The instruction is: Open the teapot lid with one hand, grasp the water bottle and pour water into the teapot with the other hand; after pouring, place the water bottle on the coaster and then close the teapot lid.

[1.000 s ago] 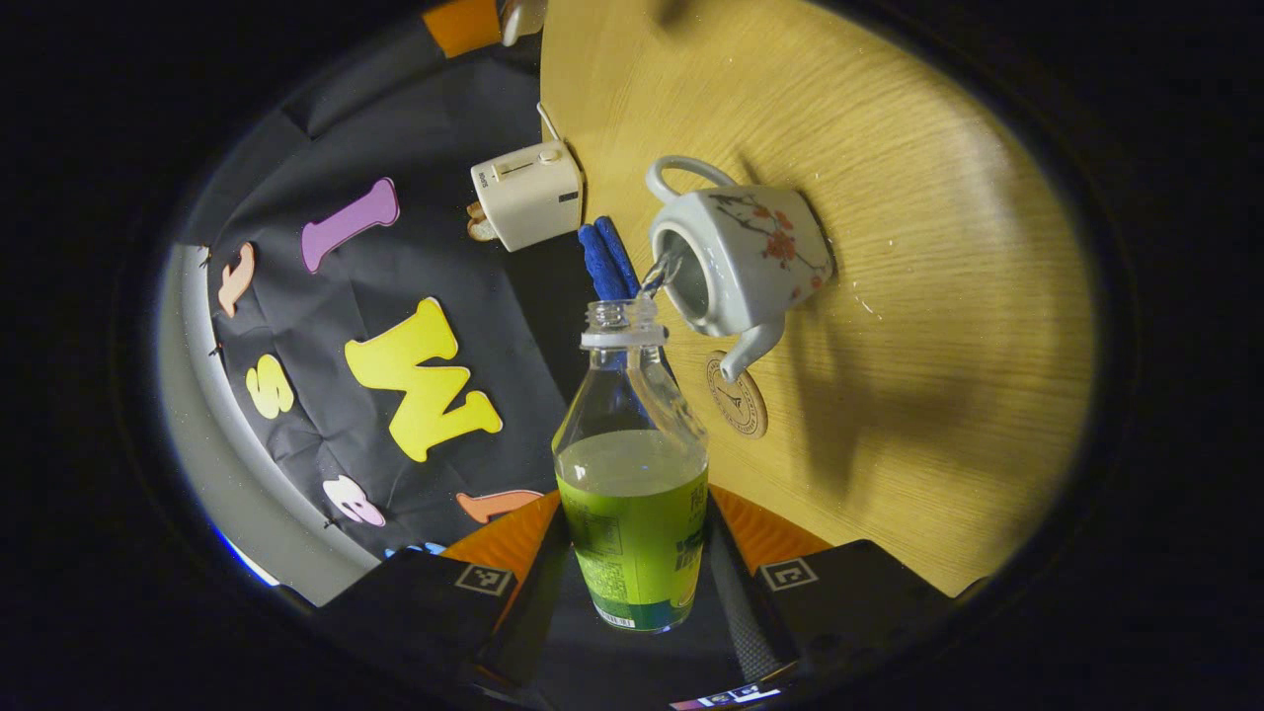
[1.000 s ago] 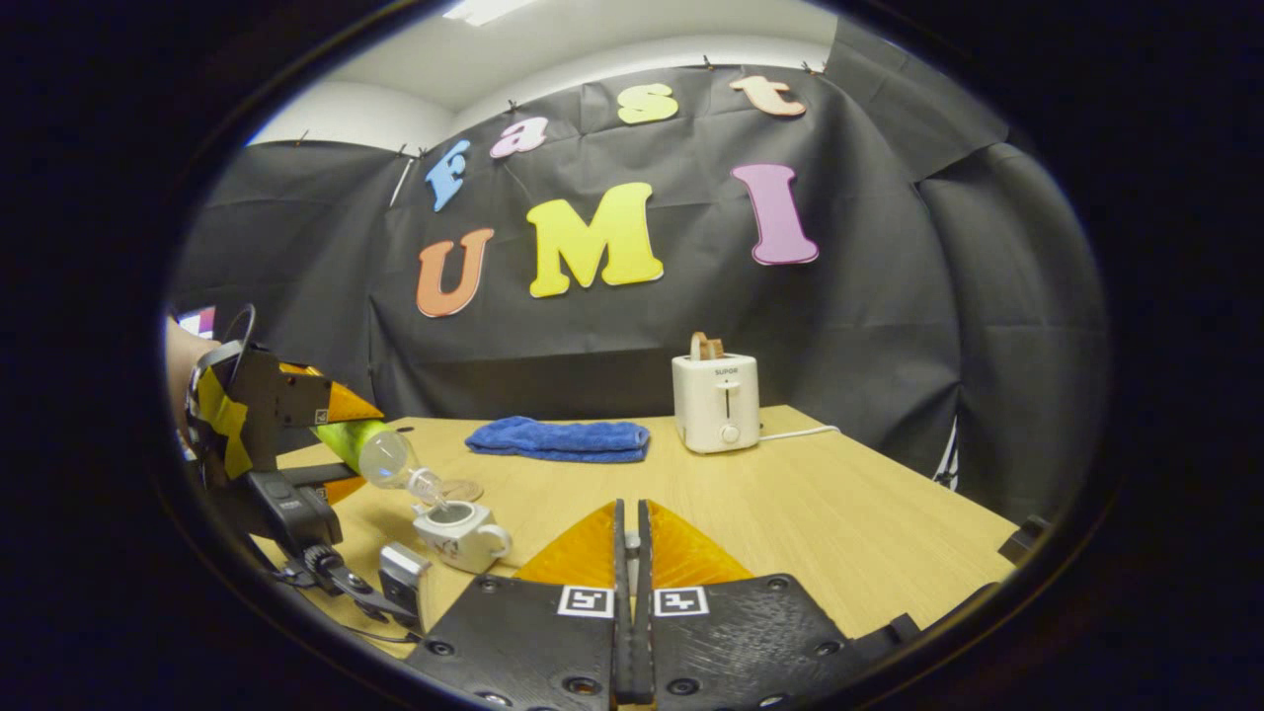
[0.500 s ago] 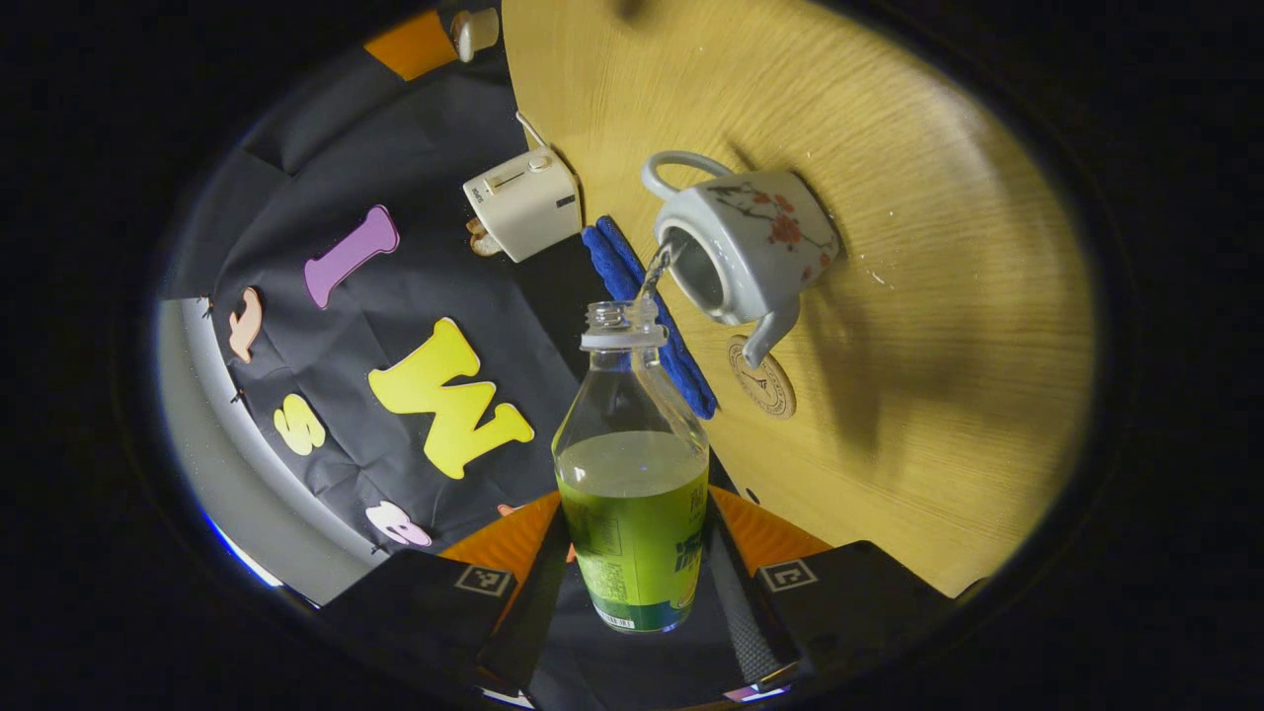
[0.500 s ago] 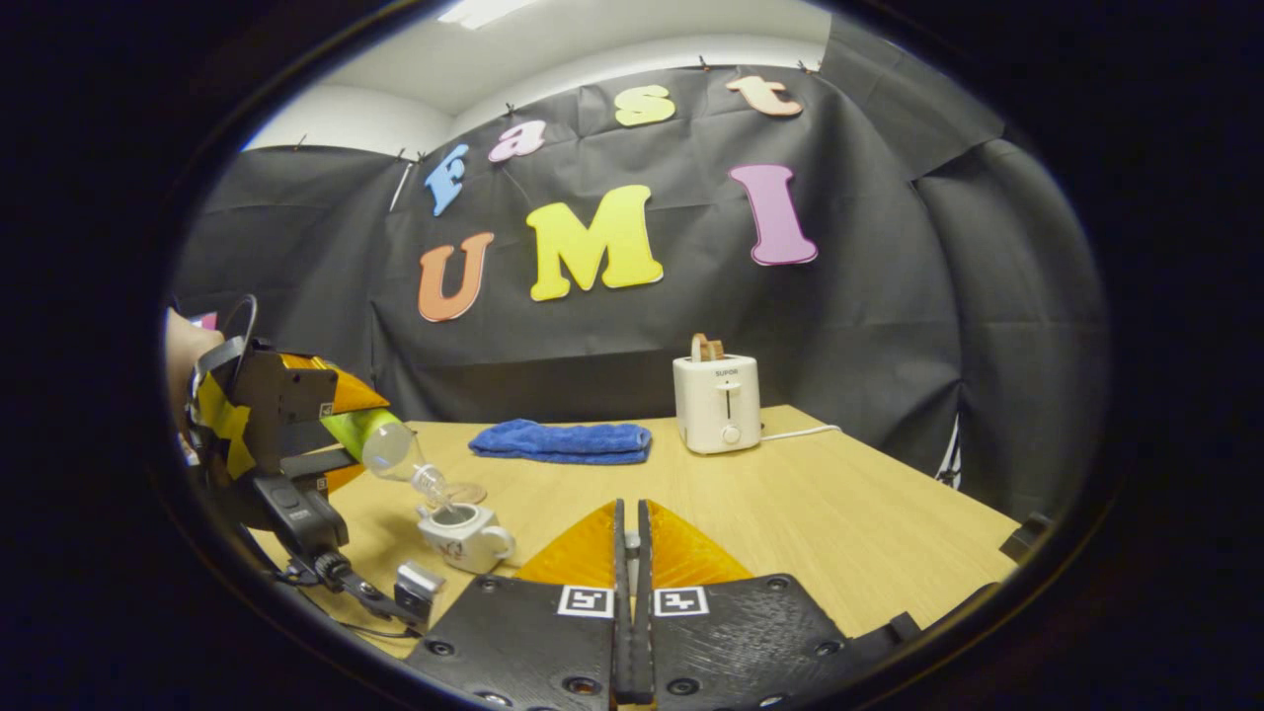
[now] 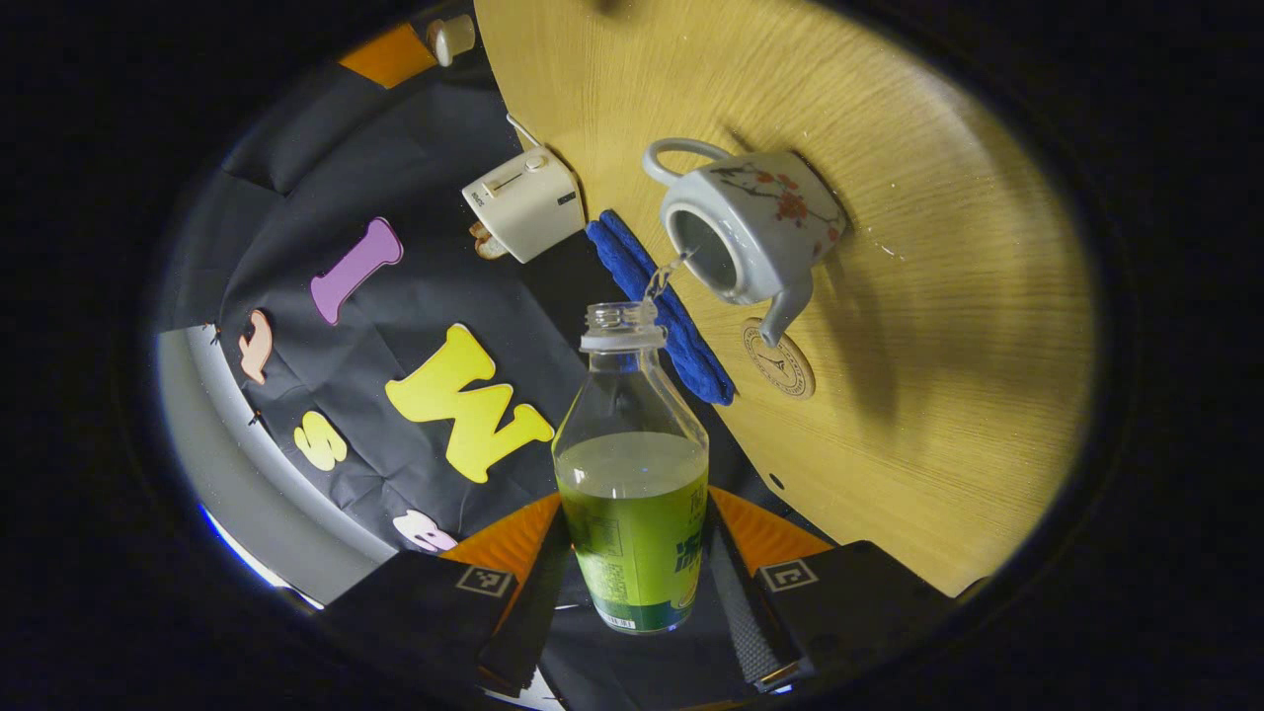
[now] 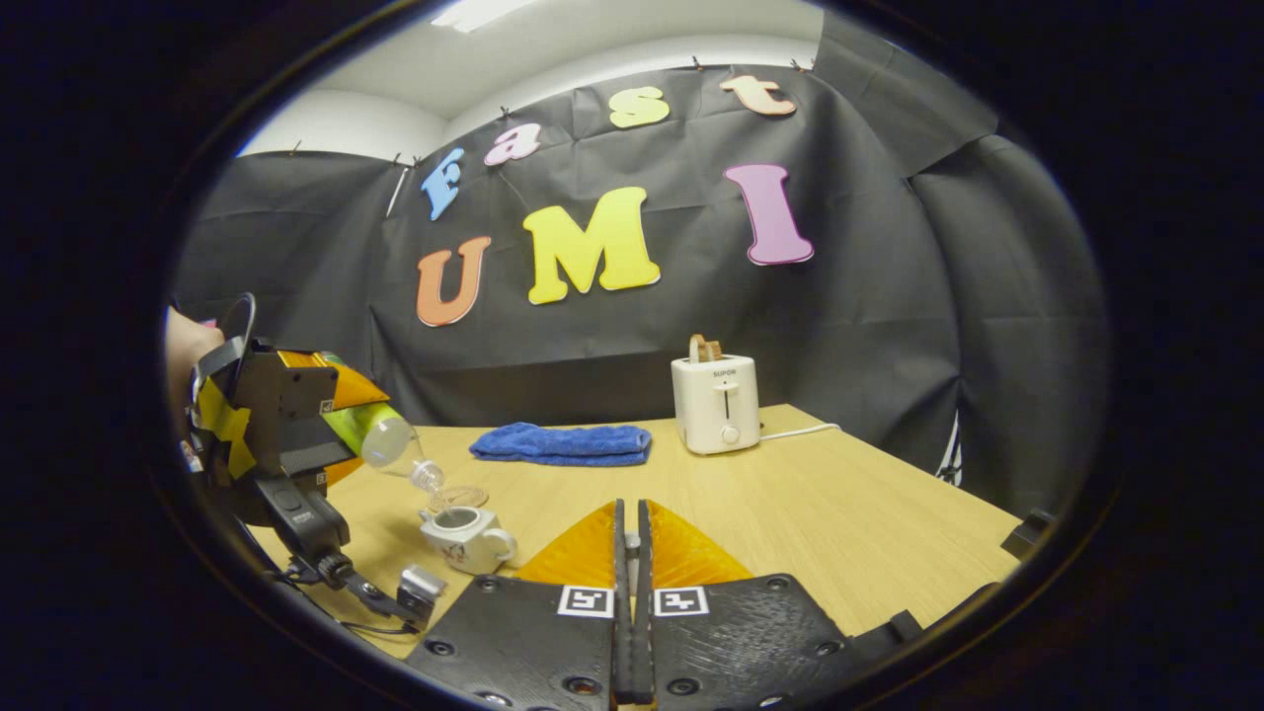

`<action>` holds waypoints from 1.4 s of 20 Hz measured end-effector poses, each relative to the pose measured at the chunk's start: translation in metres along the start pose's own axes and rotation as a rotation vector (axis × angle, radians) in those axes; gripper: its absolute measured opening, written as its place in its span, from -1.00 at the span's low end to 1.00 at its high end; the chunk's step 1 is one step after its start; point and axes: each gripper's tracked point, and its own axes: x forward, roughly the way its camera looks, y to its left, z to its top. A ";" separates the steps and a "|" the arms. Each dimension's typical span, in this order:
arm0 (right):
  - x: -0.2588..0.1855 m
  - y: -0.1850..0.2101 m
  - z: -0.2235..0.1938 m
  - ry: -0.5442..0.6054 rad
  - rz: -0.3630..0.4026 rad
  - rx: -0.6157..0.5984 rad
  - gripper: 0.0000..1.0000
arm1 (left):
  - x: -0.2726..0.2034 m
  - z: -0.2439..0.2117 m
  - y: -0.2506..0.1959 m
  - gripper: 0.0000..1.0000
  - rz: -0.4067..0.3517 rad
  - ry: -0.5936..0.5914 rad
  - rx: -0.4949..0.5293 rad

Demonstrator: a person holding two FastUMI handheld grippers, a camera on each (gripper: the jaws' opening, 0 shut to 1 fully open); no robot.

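Table: light wooden tabletop point(image 6: 790, 494), bearing the rest.
Bottle: clear green-labelled water bottle point(image 5: 632, 494) clamped between both fingers of left gripper point(image 5: 632, 583), tilted, thin stream falling toward the pot.
Teapot: white flowered ceramic teapot point(image 5: 755, 232), lidless, beside round coaster point(image 5: 780, 360).
Right gripper point(image 6: 628, 553): jaws closed on something small I cannot make out.

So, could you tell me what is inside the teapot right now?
The lidless teapot shows a dark opening, with a thin stream falling in from the water bottle. Its water level is hidden in shadow.
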 end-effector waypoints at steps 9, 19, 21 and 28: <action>0.000 -0.003 0.001 -0.006 -0.002 0.023 -1.00 | -0.001 0.003 0.016 0.56 0.048 0.003 0.074; 0.000 -0.006 0.000 -0.005 -0.001 0.032 -0.99 | -0.003 0.001 0.023 0.51 0.073 0.020 0.156; 0.000 -0.005 -0.001 -0.004 0.000 0.034 -0.99 | -0.002 0.003 0.022 0.51 0.065 0.015 0.154; 0.001 -0.006 -0.005 0.013 -0.012 0.029 -0.99 | -0.002 -0.004 0.017 0.51 0.046 0.007 0.076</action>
